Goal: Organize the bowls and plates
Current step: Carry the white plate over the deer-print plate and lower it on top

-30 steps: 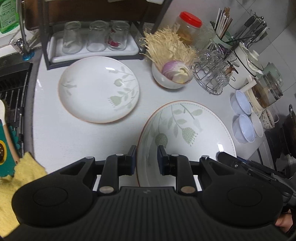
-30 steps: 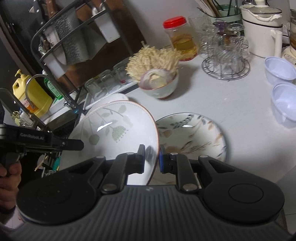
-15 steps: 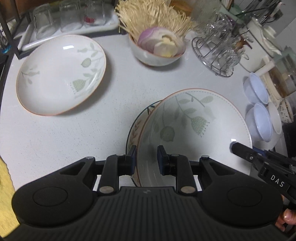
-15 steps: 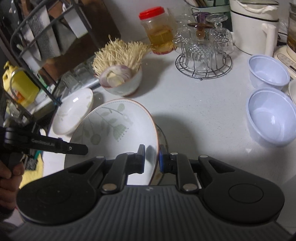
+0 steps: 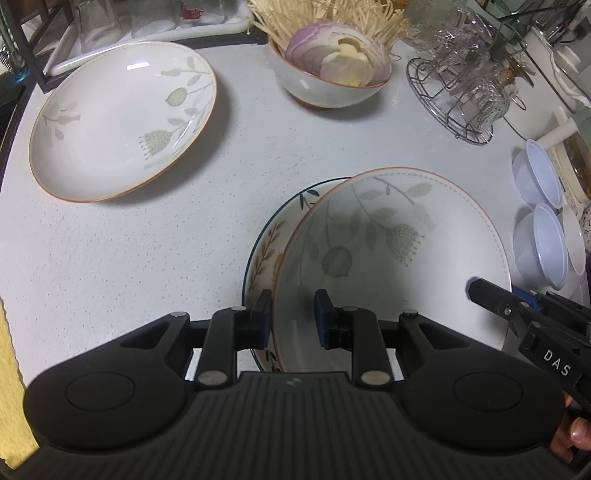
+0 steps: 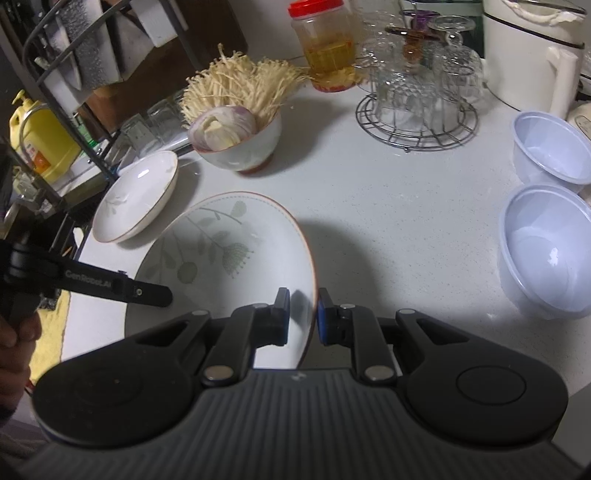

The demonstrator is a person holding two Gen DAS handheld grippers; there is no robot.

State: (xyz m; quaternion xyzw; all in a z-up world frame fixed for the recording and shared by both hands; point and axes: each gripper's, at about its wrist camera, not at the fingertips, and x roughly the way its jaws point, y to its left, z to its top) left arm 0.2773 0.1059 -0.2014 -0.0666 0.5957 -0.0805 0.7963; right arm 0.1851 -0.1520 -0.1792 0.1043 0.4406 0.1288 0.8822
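Note:
A white plate with green leaf print and orange rim [image 5: 388,251] is held by both grippers over a dark-rimmed patterned plate [image 5: 264,254] on the white counter. My left gripper [image 5: 293,319] is shut on the held plate's left rim. My right gripper [image 6: 301,315] is shut on its right rim [image 6: 221,258]; the plate underneath is hidden in that view. A second leaf-print plate [image 5: 122,118] lies on the counter at the far left, also in the right wrist view [image 6: 136,195].
A bowl of onion and enoki mushrooms [image 5: 332,70] stands behind. A wire rack of glasses [image 6: 417,96], two pale plastic bowls [image 6: 546,251], a red-lidded jar [image 6: 325,44] and a white kettle [image 6: 532,51] are at the right. A glass tray [image 5: 147,26] and sink rack are at the left.
The held plate has come lower over the patterned plate, covering more of it. Both grippers kept their hold and moved forward over the counter.

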